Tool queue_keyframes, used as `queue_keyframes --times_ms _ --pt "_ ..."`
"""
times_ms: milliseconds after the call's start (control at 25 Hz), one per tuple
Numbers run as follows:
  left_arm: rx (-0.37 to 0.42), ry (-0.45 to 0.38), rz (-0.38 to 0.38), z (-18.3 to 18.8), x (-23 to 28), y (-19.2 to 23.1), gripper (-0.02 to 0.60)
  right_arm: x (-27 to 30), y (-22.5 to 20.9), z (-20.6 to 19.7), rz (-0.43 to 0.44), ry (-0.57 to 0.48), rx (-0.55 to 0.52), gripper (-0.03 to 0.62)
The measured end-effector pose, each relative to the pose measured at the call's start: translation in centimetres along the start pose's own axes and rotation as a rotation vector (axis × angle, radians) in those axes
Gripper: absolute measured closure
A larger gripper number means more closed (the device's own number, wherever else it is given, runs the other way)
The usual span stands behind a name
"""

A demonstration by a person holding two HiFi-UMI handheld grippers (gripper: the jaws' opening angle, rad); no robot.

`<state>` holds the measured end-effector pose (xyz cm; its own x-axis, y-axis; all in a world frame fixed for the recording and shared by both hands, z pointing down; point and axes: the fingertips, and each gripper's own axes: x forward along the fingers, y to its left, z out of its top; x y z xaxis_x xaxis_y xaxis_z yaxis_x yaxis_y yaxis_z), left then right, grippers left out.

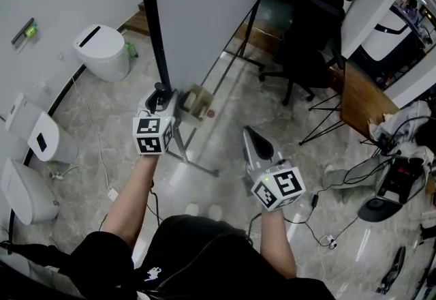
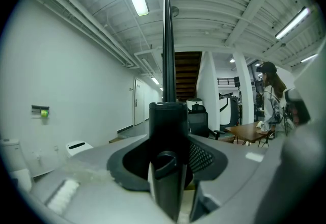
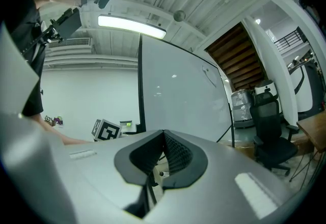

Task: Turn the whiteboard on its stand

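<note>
While the left gripper has its fingers clamped on the black metal frame edge of the tall white whiteboard, which stands on the grey stone floor, the right gripper hangs nearer and to the right, fingers together, empty.

One whiteboard stands at twelve o'clock in the head view, with two grippers below it: the left gripper at the centre and the right gripper at five o'clock. Three white floor units sit between eight and eleven o'clock, one black office chair at two o'clock and one wooden table at three o'clock. The left gripper view shows one standing person at three o'clock.
</note>
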<state>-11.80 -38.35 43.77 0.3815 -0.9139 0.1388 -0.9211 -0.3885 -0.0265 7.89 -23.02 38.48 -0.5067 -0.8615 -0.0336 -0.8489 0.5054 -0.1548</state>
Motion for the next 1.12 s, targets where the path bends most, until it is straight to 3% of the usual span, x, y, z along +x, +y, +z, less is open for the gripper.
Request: queue_keyframes --times_ms 720,880,1120 --pt "0.038 -0.009 0.034 -0.3 -1.2 -0.1 0.376 -1.5 -0.1 0.1 0.017 -0.013 0.003 0.586" --pt "0.045 -0.033 0.042 0.1 -2.3 -0.2 0.326 -1.6 0.3 0.0 0.025 -0.017 0.002 0.586" --pt "0.066 -0.107 0.05 3.3 -4.4 -0.7 0.325 -1.6 0.7 0.0 0.043 -0.017 0.009 0.586"
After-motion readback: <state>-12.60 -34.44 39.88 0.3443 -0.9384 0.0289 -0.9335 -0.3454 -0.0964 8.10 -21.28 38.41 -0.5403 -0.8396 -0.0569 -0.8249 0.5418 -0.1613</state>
